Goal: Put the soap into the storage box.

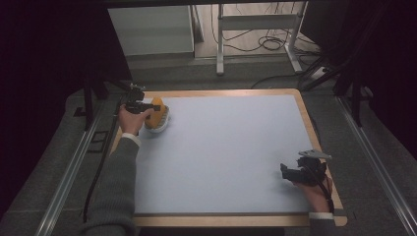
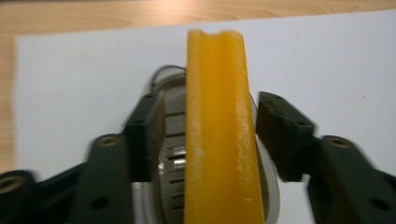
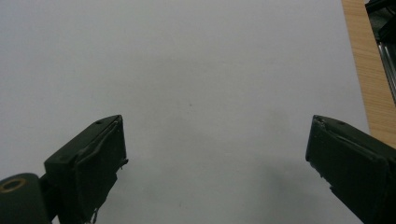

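Yellow and long, the slice (image 2: 219, 135) stands on edge in a small white bowl (image 1: 161, 125) at the far left corner of the table (image 1: 221, 147). It sits between the left gripper's (image 2: 210, 135) jaws, which are apart, with a gap on each side. The right gripper (image 3: 215, 154) is wide open over bare table.

no readable text, no labels, no brand marks, no numbers, no signs anywhere in the three views
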### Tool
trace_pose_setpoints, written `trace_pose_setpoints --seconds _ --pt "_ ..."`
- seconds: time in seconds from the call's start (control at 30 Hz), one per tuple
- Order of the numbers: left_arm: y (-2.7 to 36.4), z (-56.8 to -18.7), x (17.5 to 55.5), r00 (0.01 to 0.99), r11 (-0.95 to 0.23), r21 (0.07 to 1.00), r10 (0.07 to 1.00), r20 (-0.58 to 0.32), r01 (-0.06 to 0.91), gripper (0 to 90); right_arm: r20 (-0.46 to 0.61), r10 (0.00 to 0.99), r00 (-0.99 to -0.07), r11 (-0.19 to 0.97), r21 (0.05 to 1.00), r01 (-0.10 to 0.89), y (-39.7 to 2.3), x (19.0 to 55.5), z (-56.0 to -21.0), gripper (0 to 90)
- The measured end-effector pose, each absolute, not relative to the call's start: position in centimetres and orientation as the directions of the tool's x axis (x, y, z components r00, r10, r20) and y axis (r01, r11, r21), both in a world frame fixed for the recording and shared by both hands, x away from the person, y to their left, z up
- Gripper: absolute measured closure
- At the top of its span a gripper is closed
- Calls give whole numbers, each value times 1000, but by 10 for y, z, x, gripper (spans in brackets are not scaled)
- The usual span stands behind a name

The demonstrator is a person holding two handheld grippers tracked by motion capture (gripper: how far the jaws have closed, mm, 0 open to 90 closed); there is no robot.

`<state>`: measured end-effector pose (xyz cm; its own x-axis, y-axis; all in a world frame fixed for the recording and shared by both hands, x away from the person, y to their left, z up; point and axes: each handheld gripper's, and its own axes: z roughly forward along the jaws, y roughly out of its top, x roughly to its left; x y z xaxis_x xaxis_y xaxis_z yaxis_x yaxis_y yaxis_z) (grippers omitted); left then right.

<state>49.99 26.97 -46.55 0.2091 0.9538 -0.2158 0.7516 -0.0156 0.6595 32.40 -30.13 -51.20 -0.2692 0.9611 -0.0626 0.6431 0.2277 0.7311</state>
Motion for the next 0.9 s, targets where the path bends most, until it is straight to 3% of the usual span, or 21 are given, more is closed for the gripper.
trace_pose_setpoints --seconds 0.27,0.33,0.57,0.9 --pt "278 -463 492 195 -16 658 960 -200 753 278 -68 959 -276 236 733 639 -300 324 -512 50" --pt "280 -462 488 167 -18 674 973 -157 738 241 -66 959 -275 234 731 641 -299 324 -512 50" --pt "286 -453 477 190 -11 723 967 -168 691 236 -67 959 -276 236 727 645 -299 324 -513 51" --pt "278 -438 434 357 -47 784 906 -228 619 256 -67 957 -282 239 732 638 -298 323 -511 50"
